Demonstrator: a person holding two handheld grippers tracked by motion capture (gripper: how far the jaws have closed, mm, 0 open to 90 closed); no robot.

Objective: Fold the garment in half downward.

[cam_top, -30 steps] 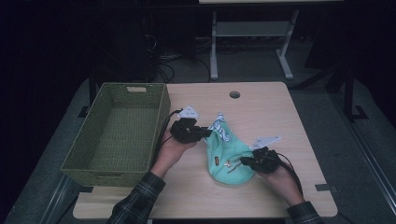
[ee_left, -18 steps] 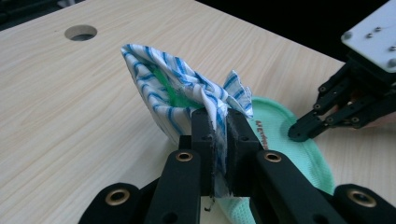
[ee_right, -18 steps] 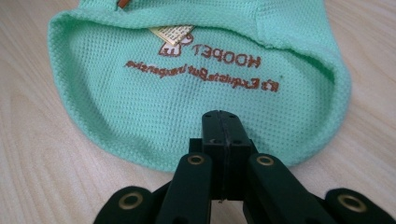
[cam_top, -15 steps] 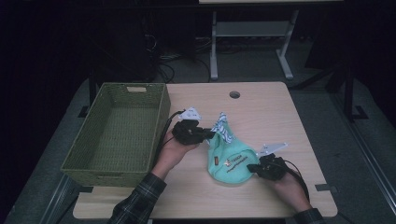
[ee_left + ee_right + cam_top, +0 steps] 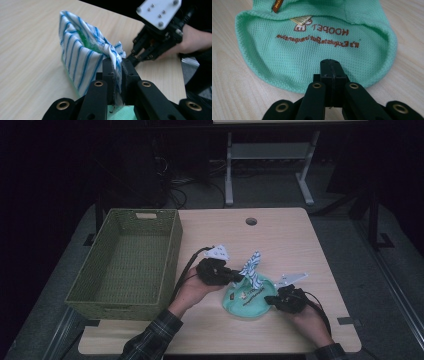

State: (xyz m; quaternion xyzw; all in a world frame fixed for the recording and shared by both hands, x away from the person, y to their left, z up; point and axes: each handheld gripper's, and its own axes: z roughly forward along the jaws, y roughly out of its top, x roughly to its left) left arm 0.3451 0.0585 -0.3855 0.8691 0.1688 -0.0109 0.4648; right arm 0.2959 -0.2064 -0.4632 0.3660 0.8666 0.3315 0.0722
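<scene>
A small mint-green garment (image 5: 248, 304) with brown lettering (image 5: 312, 37) lies near the table's front edge. Its blue-and-white striped part (image 5: 251, 265) stands up from it. My left gripper (image 5: 239, 277) is shut on that striped cloth (image 5: 80, 55), with a bunched edge pinched between the jaws (image 5: 118, 62). My right gripper (image 5: 270, 299) is at the garment's right edge, jaws shut. In the right gripper view its tips (image 5: 331, 62) lie over the green mesh (image 5: 287, 62) near the hem; whether any cloth is pinched there I cannot tell. The right gripper (image 5: 150, 47) also appears behind the striped cloth.
A green woven basket (image 5: 171, 260) stands on the left of the wooden table (image 5: 290, 245), just left of the left hand. A round cable hole (image 5: 251, 221) is at the back. A desk frame (image 5: 270, 155) stands on the floor beyond.
The left gripper has carried the striped cloth to the right and nearer the front edge, bunching the garment. The right gripper slid slightly toward the front edge, then held still.
</scene>
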